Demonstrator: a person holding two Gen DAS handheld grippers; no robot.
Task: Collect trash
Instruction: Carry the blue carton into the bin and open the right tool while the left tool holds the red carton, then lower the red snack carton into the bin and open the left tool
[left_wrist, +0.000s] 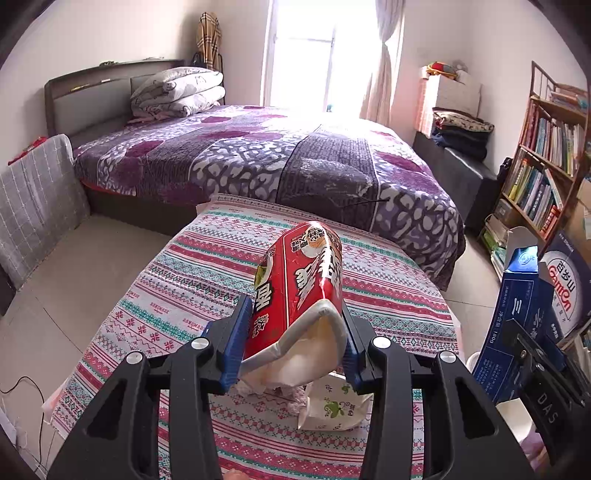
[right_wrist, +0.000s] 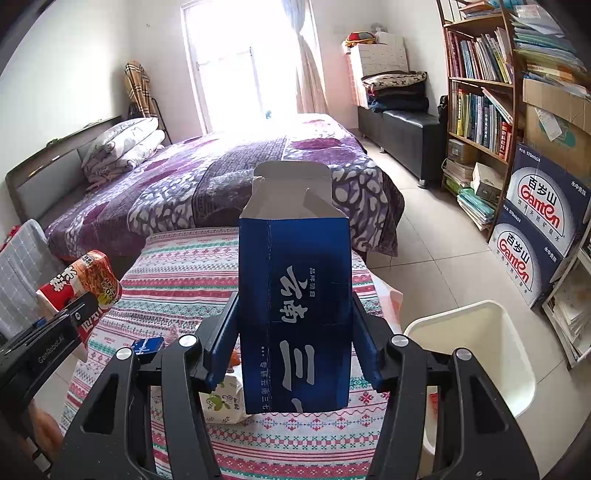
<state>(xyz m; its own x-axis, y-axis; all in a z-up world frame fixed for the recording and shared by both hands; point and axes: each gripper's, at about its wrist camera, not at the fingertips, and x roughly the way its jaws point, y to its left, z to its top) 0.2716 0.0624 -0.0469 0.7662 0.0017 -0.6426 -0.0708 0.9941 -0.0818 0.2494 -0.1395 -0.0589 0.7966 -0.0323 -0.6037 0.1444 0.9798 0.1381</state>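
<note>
Left gripper (left_wrist: 295, 332) pinches a crushed red instant-noodle cup (left_wrist: 299, 280), tilted down over the patterned tabletop (left_wrist: 221, 258). Right gripper (right_wrist: 295, 332) clamps an opened blue carton (right_wrist: 295, 295) upright. Only the right wrist view shows the white trash bin (right_wrist: 480, 332) beside the tabletop; a white wrapper (left_wrist: 332, 406) lies below.

Bedroom with pale walls (right_wrist: 74, 55), bright window (right_wrist: 236, 62) at 12 o'clock, bed (left_wrist: 258, 155) with purple cover, wooden bookshelf (right_wrist: 480, 92) at 2 o'clock, black bench (right_wrist: 402, 136), tiled floor (right_wrist: 443, 266), patterned tablecloth (left_wrist: 184, 295)
</note>
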